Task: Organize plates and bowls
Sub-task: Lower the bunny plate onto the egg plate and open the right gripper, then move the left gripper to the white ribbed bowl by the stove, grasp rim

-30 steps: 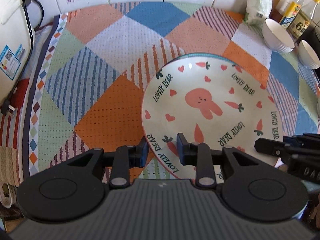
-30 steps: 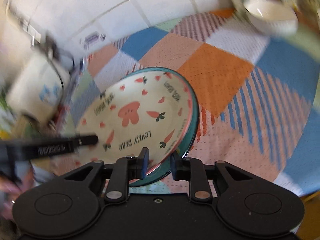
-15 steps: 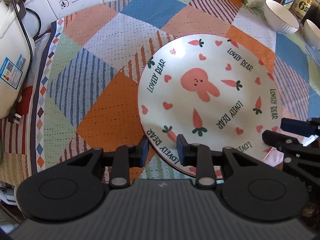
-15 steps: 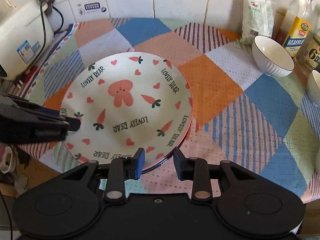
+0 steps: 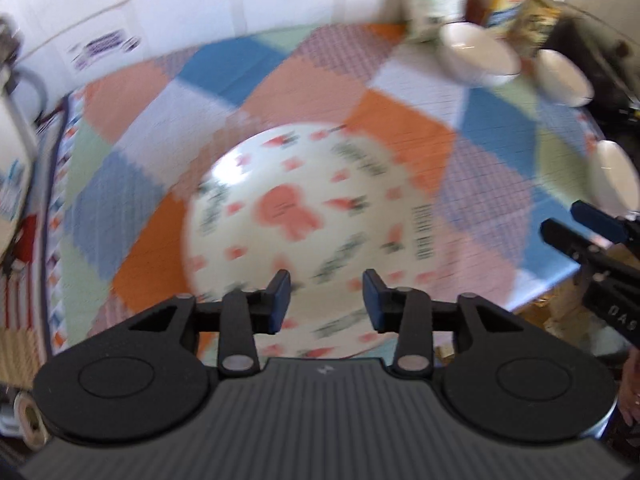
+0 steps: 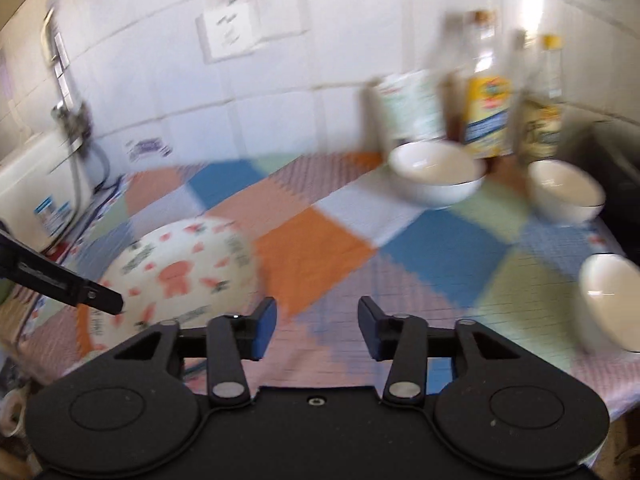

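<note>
Change: both grippers have let go of the rabbit plate (image 5: pixel 304 224); a second ago each pinched its rim, now it lies flat on the cloth, near the lower centre of the left wrist view.
Left gripper (image 5: pixel 326 300): fingers spread, jaws just opening, nothing pressed between them; plate shows behind the gap.
Right gripper (image 6: pixel 316 328): fingers spread, jaws just opening, only cloth between; the view has swung from the plate toward the bowls.
Meaning: plate looks placed; bowls likely come next.
Bowls: three white bowls, one (image 6: pixel 436 178) at upper centre-right, one (image 6: pixel 564 190) further right, one (image 6: pixel 612 304) at right edge, apart from each other.
Surface: patchwork tablecloth (image 6: pixel 320 248).
Room: white tiled wall (image 6: pixel 256 92), bottles (image 6: pixel 488 108) behind the bowls; frames blurred.
</note>
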A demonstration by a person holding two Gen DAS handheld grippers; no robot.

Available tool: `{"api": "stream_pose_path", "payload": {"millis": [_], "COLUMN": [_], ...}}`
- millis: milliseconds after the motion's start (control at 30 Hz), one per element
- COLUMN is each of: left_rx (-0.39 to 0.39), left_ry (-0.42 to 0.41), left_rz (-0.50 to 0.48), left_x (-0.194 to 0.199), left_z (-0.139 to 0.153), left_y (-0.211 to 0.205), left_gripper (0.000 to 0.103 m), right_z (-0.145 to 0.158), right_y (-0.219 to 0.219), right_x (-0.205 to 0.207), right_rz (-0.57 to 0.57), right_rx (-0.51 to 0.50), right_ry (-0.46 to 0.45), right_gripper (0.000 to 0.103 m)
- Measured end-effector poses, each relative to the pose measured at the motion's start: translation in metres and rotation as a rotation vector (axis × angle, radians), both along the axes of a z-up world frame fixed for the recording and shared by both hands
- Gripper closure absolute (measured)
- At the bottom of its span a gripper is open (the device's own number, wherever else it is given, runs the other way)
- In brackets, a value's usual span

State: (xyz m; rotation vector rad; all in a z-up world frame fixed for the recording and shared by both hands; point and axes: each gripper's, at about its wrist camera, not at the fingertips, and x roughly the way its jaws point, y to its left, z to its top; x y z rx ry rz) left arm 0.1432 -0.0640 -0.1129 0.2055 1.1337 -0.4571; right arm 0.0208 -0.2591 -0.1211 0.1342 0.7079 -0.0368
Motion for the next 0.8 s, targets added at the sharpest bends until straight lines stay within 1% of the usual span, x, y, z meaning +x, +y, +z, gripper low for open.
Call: {"api": "stream_pose_path", "payload": {"millis": [67, 233, 333, 400, 433, 533, 600, 633, 667, 700, 733, 767, 800], "left_rx": [-0.022, -0.068, -0.12, -0.159, -0.164, -0.172, -0.172, -0.162, -0.142, -0.143, -0.157, -0.166, -0.188], "left_ry": [-0.007, -0.016, -0.011, -0.011, -0.016, -0.029, -0.03, -0.032, -0.045, -0.075, -0.107, -0.117, -0.106], "left_rz": [-0.048, -0.169, -0.214, -0.231, -0.237, -0.242, -0.264, -0.289, -0.314, -0.332, -0.339, -0.344, -0.353], "left_x": [-0.006, -0.02, -0.025, -0.027, -0.027, -0.026, -0.026, -0.026, -0.028, -0.03, -0.032, -0.032, -0.032], "left_z": [0.005, 0.014, 0.019, 0.017, 0.015, 0.008, 0.0, -0.004, -0.007, -0.01, -0.012, -0.014, -0.017], "left_y": [-0.022, -0.082, -0.114, -0.135, -0.146, -0.177, -0.201, -0.214, -0.228, -0.241, -0.252, -0.263, -0.274], "left_gripper": [0.062, 0.061, 0.047, 0.028, 0.027, 0.024, 0.014, 0.014, 0.014, 0.014, 0.014, 0.014, 0.014], "right_z": [0.002, 0.0, -0.005, -0.009, -0.012, -0.024, -0.036, -0.044, -0.052, -0.061, -0.07, -0.076, -0.081], "right_y": [-0.019, -0.068, -0.091, -0.106, -0.112, -0.129, -0.138, -0.143, -0.147, -0.151, -0.156, -0.161, -0.166], "right_x": [-0.011, -0.04, -0.052, -0.06, -0.063, -0.067, -0.066, -0.066, -0.065, -0.063, -0.06, -0.058, -0.057], "right_rz": [-0.032, -0.146, -0.197, -0.236, -0.251, -0.286, -0.304, -0.312, -0.329, -0.353, -0.37, -0.389, -0.41], "right_rx": [-0.002, -0.015, -0.016, -0.022, -0.021, -0.015, -0.02, -0.033, -0.052, -0.076, -0.094, -0.096, -0.088], "right_ry": [-0.005, -0.023, -0.03, -0.032, -0.034, -0.041, -0.032, -0.036, -0.042, -0.029, -0.016, -0.013, -0.018], "right_gripper": [0.045, 0.044, 0.038, 0.033, 0.028, 0.026, 0.011, 0.001, 0.0, 0.0, 0.0, 0.0, 0.001]}}
